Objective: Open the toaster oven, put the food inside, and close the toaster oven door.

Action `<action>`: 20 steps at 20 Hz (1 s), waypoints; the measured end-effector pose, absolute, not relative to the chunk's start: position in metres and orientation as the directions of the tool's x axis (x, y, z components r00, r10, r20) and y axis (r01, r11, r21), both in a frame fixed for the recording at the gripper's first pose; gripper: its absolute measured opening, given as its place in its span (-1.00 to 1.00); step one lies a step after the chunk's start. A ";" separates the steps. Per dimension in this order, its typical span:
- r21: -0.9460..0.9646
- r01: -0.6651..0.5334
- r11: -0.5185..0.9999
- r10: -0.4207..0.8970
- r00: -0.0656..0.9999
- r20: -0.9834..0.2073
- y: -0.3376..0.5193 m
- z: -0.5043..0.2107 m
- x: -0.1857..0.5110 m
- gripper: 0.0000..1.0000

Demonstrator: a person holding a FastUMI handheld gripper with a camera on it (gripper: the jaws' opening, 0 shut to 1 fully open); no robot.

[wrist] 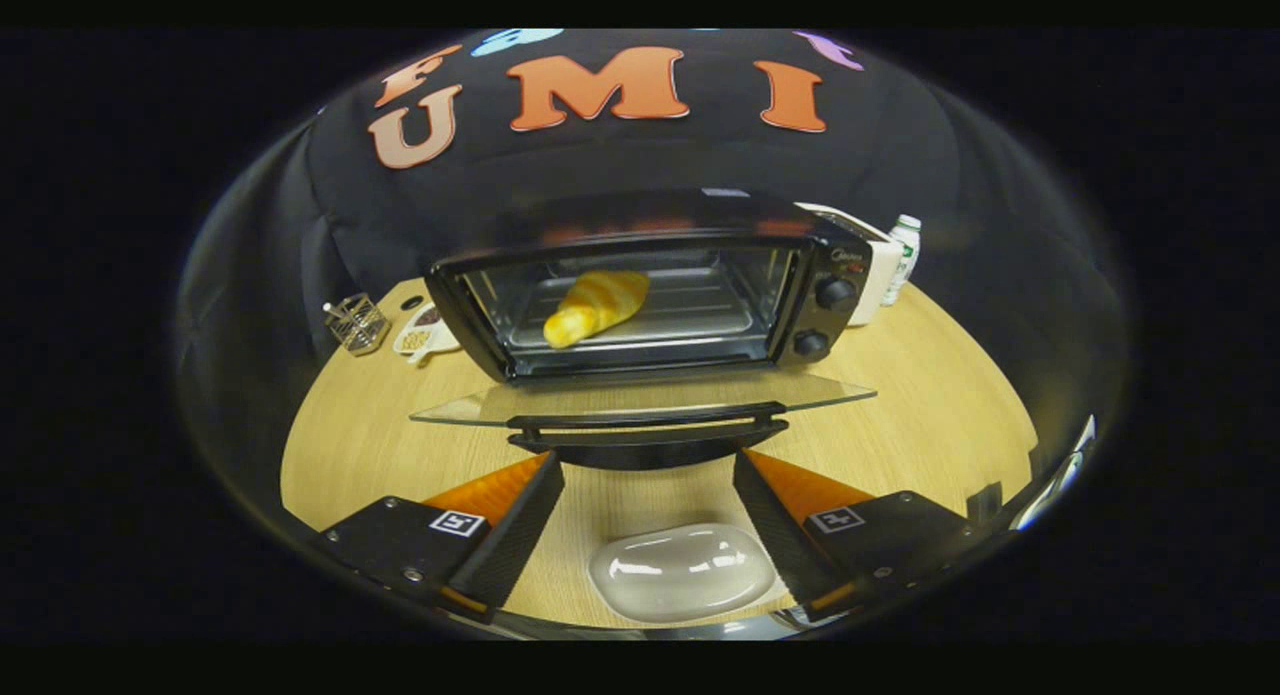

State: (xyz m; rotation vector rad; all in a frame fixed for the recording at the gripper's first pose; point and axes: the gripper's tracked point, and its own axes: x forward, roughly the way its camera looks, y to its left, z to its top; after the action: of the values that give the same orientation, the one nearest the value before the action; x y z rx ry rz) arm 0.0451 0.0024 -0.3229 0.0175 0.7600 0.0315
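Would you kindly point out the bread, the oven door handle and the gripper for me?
bread point(596, 306): gripper view, middle of the loaf on the oven tray.
door handle point(647, 442): gripper view, middle of the bar, just ahead of the fingers.
gripper point(648, 467): gripper view, open, midway between fingertips.

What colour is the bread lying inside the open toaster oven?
Golden yellow with paler stripes: the croissant-shaped bread shows best in the gripper view, beyond the open gripper.

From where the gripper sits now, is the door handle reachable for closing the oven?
Probably yes. The gripper is open, its fingers spread to either side of the door handle just ahead of them. Nothing lies between; the empty plate sits lower, on the table. The bread is already inside the toaster oven.
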 end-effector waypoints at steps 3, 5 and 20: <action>0.020 -0.033 0.999 0.038 0.758 -0.651 0.004 -0.302 0.068 1.00; 0.020 -0.038 0.999 0.042 0.775 -0.630 0.005 -0.290 0.082 1.00; 0.046 -0.023 0.999 0.044 0.846 -0.531 -0.006 -0.221 0.162 1.00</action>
State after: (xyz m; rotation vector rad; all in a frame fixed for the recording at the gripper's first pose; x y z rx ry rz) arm 0.1623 -0.0060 -0.2207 0.0379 0.5614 0.0356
